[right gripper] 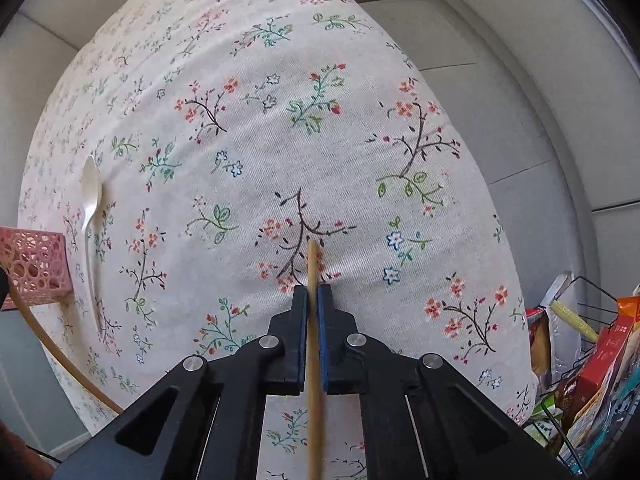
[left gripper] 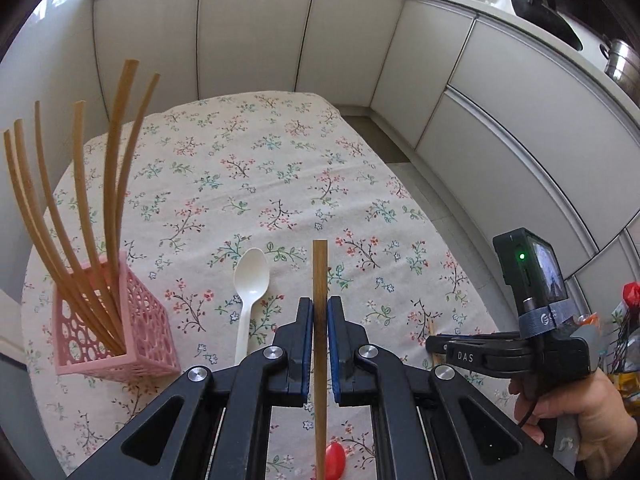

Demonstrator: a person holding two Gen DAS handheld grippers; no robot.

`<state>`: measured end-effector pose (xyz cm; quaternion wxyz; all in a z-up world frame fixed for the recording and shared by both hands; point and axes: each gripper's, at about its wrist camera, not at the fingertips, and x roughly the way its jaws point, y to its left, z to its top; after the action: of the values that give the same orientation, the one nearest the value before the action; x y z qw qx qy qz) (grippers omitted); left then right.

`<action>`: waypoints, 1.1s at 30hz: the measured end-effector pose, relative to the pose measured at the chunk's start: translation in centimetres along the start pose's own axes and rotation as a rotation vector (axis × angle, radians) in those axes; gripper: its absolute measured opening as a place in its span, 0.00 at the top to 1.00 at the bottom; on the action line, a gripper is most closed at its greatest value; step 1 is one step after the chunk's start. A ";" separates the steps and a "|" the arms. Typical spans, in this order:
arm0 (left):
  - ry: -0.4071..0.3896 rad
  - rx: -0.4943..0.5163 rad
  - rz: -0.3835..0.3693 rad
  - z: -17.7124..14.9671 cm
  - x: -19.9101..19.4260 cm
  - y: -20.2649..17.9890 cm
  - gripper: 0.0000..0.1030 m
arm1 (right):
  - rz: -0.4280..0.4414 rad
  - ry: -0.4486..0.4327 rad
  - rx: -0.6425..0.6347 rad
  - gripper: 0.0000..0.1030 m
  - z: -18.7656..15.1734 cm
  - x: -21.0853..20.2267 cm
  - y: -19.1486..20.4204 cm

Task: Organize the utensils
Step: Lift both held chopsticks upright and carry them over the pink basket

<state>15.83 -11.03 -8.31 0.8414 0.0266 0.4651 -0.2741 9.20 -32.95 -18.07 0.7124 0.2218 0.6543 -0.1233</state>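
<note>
**Both grippers clamped on chopsticks above the table**

Left gripper (left gripper: 319, 316): the jaws are closed narrow on a single chopstick (left gripper: 319, 280). The stick runs lengthwise between the blue pads, and its squared end projects forward past the fingertips. A red object (left gripper: 335, 461) lies on the cloth below the gripper, partly hidden by the stick and the gripper frame; what it is cannot be told.

Right gripper (right gripper: 313, 300): the jaws are likewise pressed onto a second chopstick (right gripper: 313, 272), whose end projects a short way beyond the fingertips, above the flowered tablecloth (right gripper: 280, 140).

Just ahead of the left gripper, a white plastic spoon (left gripper: 249, 296) lies flat on the cloth, bowl pointing away. To its left stands a pink perforated holder (left gripper: 116, 320), tilted in this view, containing six chopsticks that lean and fan outward. The spoon is near the holder but not touching it.

At the right, the right hand (left gripper: 580, 420) grips the handle of its tool. Beyond the table stands a run of white cabinets (left gripper: 256, 28).
</note>
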 end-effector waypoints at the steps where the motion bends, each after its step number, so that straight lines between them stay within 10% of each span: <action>1: -0.021 -0.008 -0.001 0.1 -0.7 0.1 0.93 | 0.017 -0.004 0.005 0.95 0.5 -0.4 -0.1; 23: -0.692 -0.129 0.196 -1.0 -19.6 4.6 0.93 | 0.306 -0.694 -0.191 0.95 -4.6 -19.4 6.9; 33: -0.758 -0.109 0.345 -0.1 -17.7 6.8 0.93 | 0.441 -0.879 -0.260 0.95 -4.4 -24.2 12.4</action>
<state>11.66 2.49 4.35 0.9867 -0.0430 0.1250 -0.0947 8.40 -22.82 7.54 0.9512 0.1912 0.2403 0.0308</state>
